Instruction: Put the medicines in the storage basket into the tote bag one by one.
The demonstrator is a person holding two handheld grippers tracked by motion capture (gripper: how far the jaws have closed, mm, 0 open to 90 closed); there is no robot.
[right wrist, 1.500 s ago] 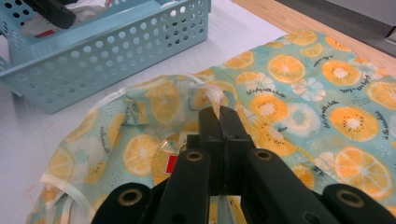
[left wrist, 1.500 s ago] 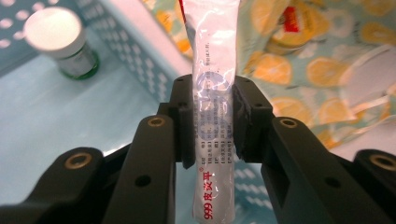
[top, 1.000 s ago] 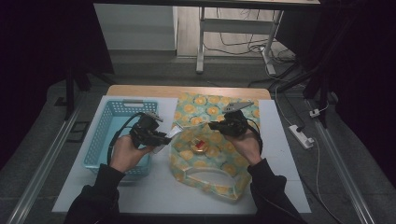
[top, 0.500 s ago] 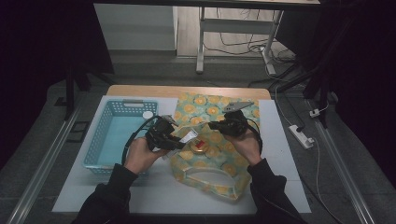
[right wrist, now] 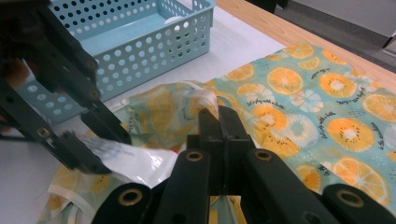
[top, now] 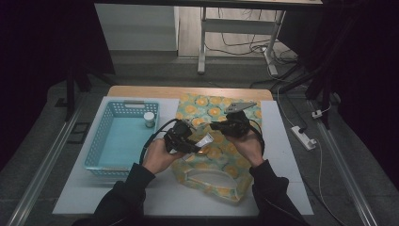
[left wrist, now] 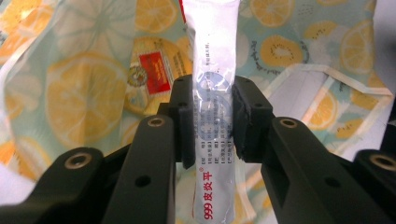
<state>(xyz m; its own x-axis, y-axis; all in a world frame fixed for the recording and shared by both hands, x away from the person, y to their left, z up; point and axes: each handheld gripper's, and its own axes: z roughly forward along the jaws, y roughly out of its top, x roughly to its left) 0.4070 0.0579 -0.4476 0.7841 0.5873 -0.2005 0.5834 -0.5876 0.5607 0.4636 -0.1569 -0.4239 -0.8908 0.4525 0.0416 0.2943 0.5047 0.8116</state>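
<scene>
At about nine o'clock on the table in the high view sits a blue perforated basket (top: 120, 139), with a small white-capped jar (top: 149, 119) standing in its far right corner. Just right of the basket, near the centre, the left gripper (top: 190, 143) has its jaws clamped on a white ointment tube (left wrist: 214, 116); in the left gripper view the tube runs lengthwise between the two black jaws, its printed end toward six o'clock and its far end reaching to twelve. Under the tube lies a citrus-print bag (top: 211, 165), and through the bag's thin fabric a small red and yellow packet (left wrist: 152, 74) shows at about ten o'clock of the jaws. Toward three o'clock, the right gripper (top: 221, 126) has its jaws pressed together on a raised fold of the bag's edge (right wrist: 205, 100), lifting it off the white table (top: 282, 155).
</scene>
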